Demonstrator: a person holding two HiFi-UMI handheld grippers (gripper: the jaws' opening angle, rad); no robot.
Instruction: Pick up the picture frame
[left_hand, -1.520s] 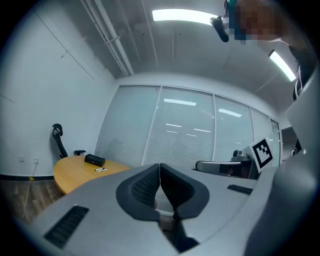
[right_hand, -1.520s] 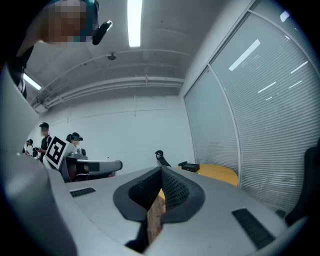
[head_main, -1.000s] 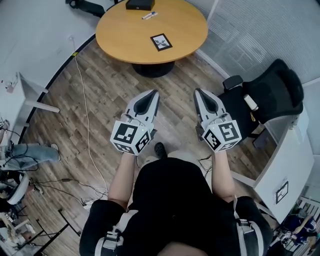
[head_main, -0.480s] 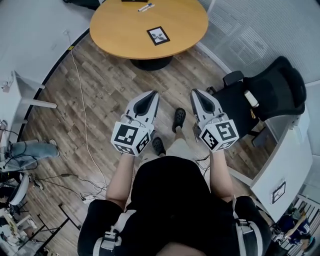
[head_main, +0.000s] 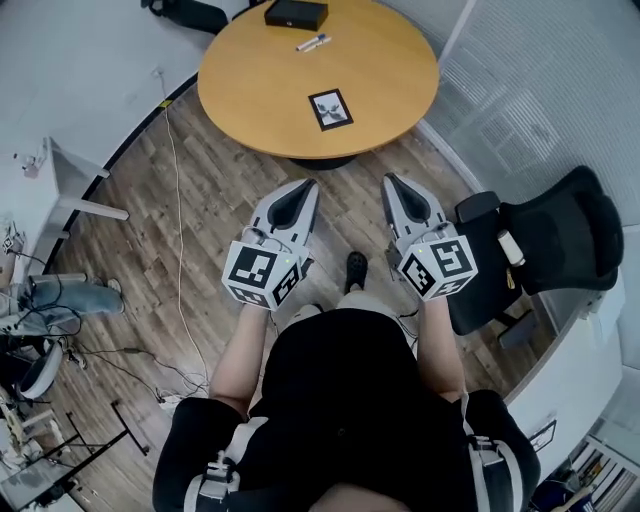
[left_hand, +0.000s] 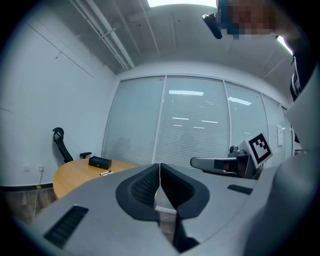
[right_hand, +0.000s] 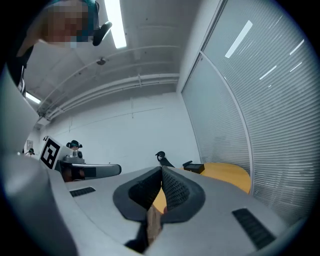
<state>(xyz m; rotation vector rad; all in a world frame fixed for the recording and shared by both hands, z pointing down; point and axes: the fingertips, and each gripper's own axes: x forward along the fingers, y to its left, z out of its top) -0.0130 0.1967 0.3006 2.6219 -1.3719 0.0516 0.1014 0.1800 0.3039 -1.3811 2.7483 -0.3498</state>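
Observation:
A small black picture frame lies flat on the round wooden table, near its front edge. My left gripper and my right gripper are held side by side in front of me, over the wood floor, well short of the table. Both are shut with nothing between the jaws. In the left gripper view my left gripper points toward the table; the frame is hidden there. In the right gripper view my right gripper also shows only the table's top.
On the table's far side lie a black box and a marker. A black office chair stands at my right, a white desk at my left. A cable runs across the floor. Glass walls with blinds stand behind the table.
I have stepped toward the table, so it and the frame have shifted in the head view. Both grippers stay shut, held the same way in front of me.

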